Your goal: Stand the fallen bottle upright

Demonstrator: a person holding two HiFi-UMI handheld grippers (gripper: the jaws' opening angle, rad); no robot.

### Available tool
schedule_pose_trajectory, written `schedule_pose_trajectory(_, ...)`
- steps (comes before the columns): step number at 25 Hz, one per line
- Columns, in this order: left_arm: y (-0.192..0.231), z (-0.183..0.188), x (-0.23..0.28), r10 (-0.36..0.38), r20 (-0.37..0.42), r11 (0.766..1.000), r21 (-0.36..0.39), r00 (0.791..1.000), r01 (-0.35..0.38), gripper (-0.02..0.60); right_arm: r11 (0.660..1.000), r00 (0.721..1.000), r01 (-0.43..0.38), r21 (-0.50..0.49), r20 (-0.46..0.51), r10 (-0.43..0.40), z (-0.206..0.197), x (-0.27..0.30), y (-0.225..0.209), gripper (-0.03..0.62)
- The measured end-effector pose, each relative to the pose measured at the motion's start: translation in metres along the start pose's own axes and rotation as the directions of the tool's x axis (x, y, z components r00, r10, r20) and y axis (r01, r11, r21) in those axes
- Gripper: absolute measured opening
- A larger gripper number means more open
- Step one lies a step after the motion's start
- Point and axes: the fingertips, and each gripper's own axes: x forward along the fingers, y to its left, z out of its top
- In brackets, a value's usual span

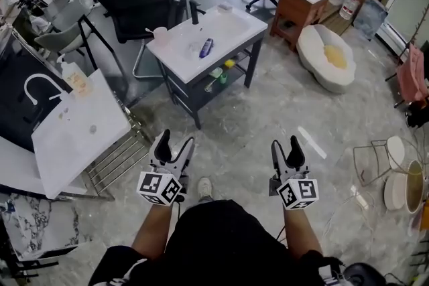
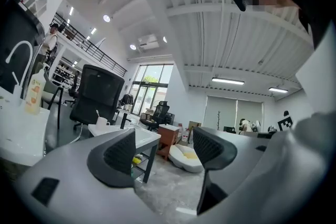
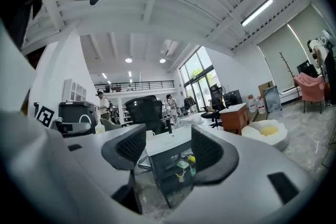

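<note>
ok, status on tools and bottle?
Left tool, right tool open, empty. Bottle lying on white sink top, well ahead. Cup, faucet beside it.

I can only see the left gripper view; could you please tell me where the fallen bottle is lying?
Observer: The head view shows the blue bottle on its side on the white sink table, just nearer us than the black faucet.
Operator: Thank you. Is the right claw free?
Observer: Yes, the right claw is open with nothing between its jaws.
Operator: Is either claw near the table?
Observer: No; the left claw and the right are both well short of it, with floor between.
</note>
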Motion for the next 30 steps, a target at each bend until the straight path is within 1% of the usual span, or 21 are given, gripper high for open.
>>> schedule_pose_trajectory(5,0.035,0.012,0.036,-0.029,0.009,1.000,-0.008,1.000,0.029,0.342,1.000,1.000,-0.009,-0.019,0.004,0.009,0.008,0.058,0.010,0.273)
schedule_pose_trajectory(10,0.061,0.012,0.057,-0.061,-0.020,0.998,-0.010,0.998,0.061,0.342,0.998,0.999,-0.036,-0.049,-0.025,0.035,0.004,0.104,0.033,0.273)
schedule_pose_trajectory(13,0.080,0.013,0.067,-0.070,-0.020,0.997,-0.025,0.997,0.069,0.342,0.995,0.998,-0.044,-0.092,-0.047,0.040,-0.006,0.125,0.052,0.273)
schedule_pose_trajectory(15,0.093,0.011,0.073,-0.071,-0.024,0.997,-0.028,0.997,0.071,0.342,0.990,0.995,-0.075,-0.116,-0.075,0.067,-0.017,0.138,0.070,0.273)
schedule_pose_trajectory(17,0.104,0.008,0.078,-0.063,-0.029,0.997,-0.045,0.998,0.062,0.341,0.988,0.991,-0.097,-0.120,-0.102,0.085,-0.026,0.147,0.078,0.273)
schedule_pose_trajectory(19,0.112,0.006,0.083,-0.054,-0.031,0.997,-0.059,0.998,0.052,0.342,0.988,0.990,-0.089,-0.125,-0.117,0.074,-0.026,0.155,0.076,0.273)
schedule_pose_trajectory(21,0.119,0.004,0.091,-0.052,-0.042,0.996,-0.069,0.998,0.049,0.342,0.984,0.991,-0.078,-0.160,-0.118,0.060,-0.022,0.165,0.072,0.273)
schedule_pose_trajectory(23,0.124,0.002,0.101,-0.052,-0.052,0.995,-0.084,0.997,0.048,0.341,0.977,0.991,-0.085,-0.194,-0.119,0.063,-0.020,0.176,0.069,0.273)
schedule_pose_trajectory(25,0.127,-0.001,0.110,-0.047,-0.055,0.995,-0.091,0.997,0.042,0.342,0.972,0.988,-0.108,-0.210,-0.128,0.082,-0.023,0.188,0.065,0.273)
schedule_pose_trajectory(28,0.134,-0.002,0.124,-0.029,-0.062,0.996,-0.088,0.998,0.023,0.342,0.969,0.983,-0.139,-0.206,-0.150,0.109,-0.029,0.213,0.058,0.273)
schedule_pose_trajectory(30,0.136,-0.001,0.137,-0.020,-0.065,0.996,-0.087,0.998,0.015,0.342,0.957,0.977,-0.175,-0.231,-0.161,0.140,-0.030,0.230,0.052,0.273)
